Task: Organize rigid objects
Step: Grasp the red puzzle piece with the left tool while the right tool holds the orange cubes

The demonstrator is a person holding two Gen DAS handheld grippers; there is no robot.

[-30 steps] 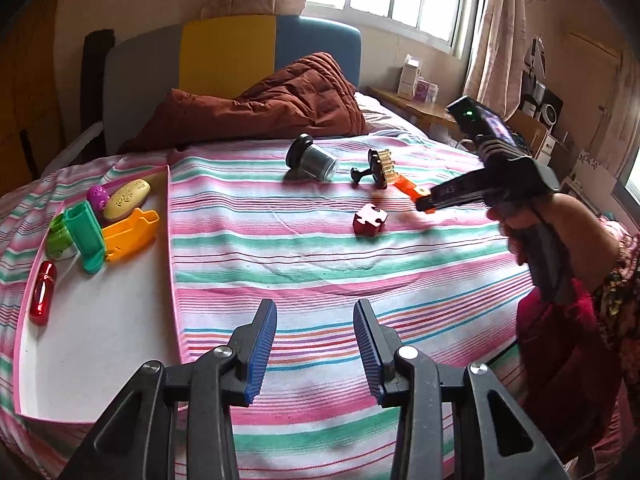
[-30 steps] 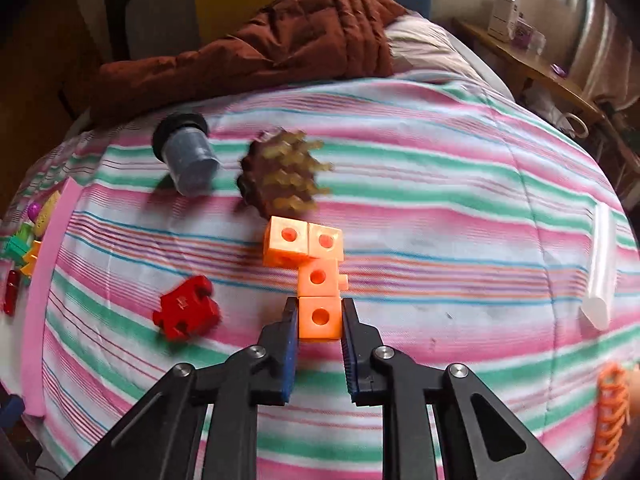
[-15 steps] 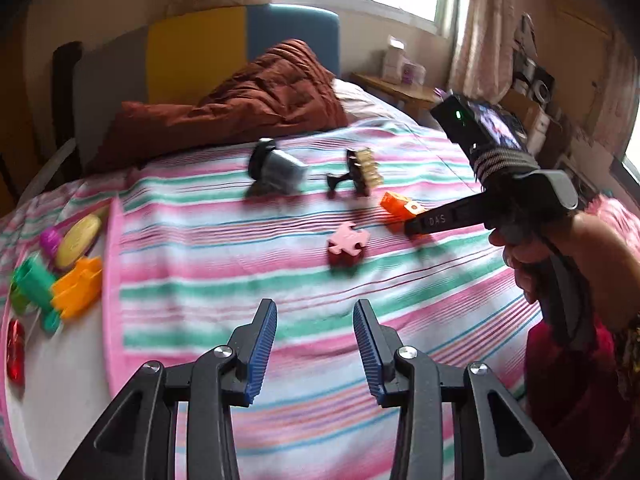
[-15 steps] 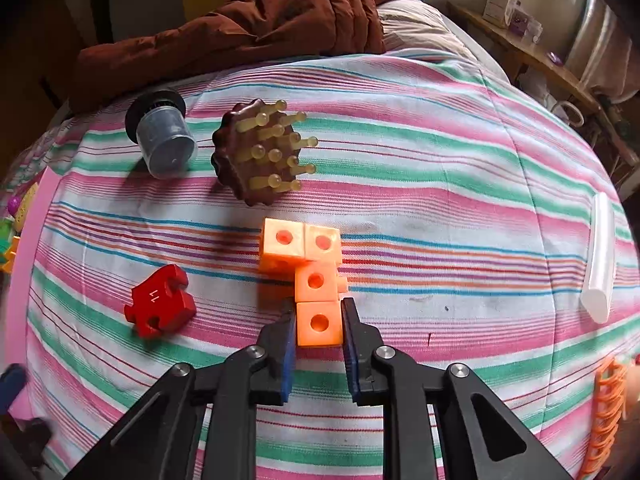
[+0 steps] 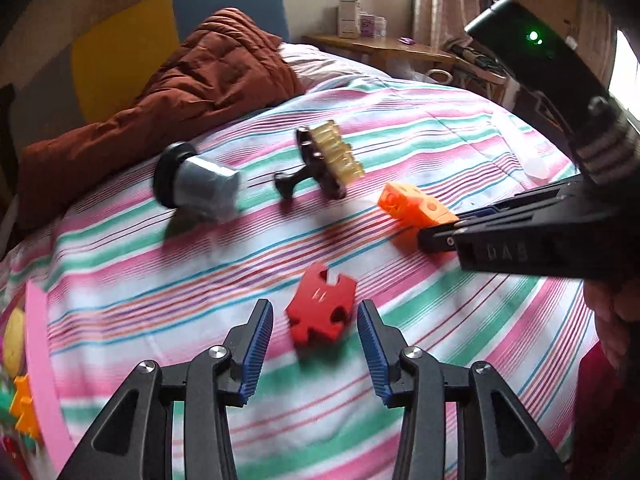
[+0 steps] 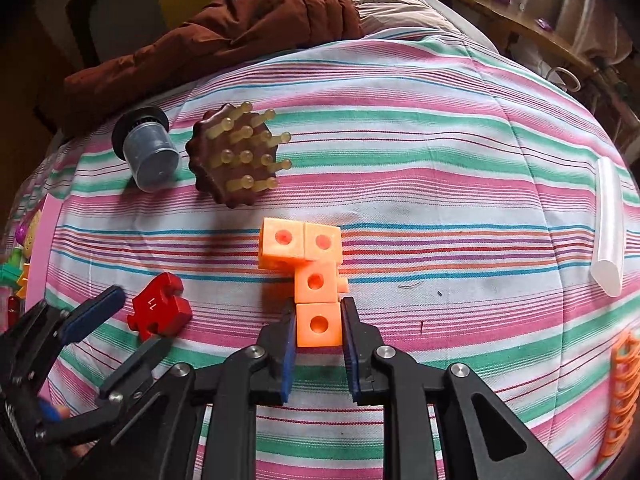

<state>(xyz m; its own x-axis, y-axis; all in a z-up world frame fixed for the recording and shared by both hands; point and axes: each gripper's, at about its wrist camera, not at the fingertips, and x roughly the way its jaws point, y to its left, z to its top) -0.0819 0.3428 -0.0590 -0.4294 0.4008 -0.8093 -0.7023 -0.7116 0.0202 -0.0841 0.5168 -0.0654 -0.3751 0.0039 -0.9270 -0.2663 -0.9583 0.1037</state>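
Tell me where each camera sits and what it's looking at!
Left wrist view: sits on the left tongs, looking down across the striped bedspread at the red plastic puzzle piece lying between their open fingers; a hand holding the right tongs shows.
Right wrist view: sits on the right tongs, shut on the orange linked plastic cubes; the left tongs show at its left edge.
Both views share the puzzle piece, cubes, brown wooden pin massager and grey black-capped jar.

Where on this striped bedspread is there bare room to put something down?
The widest bare patch lies between the orange cube block and the clear tube. The strip between the brown quilt and the massage brush is free too. It is crowded around the red puzzle piece, grey cup and both grippers.
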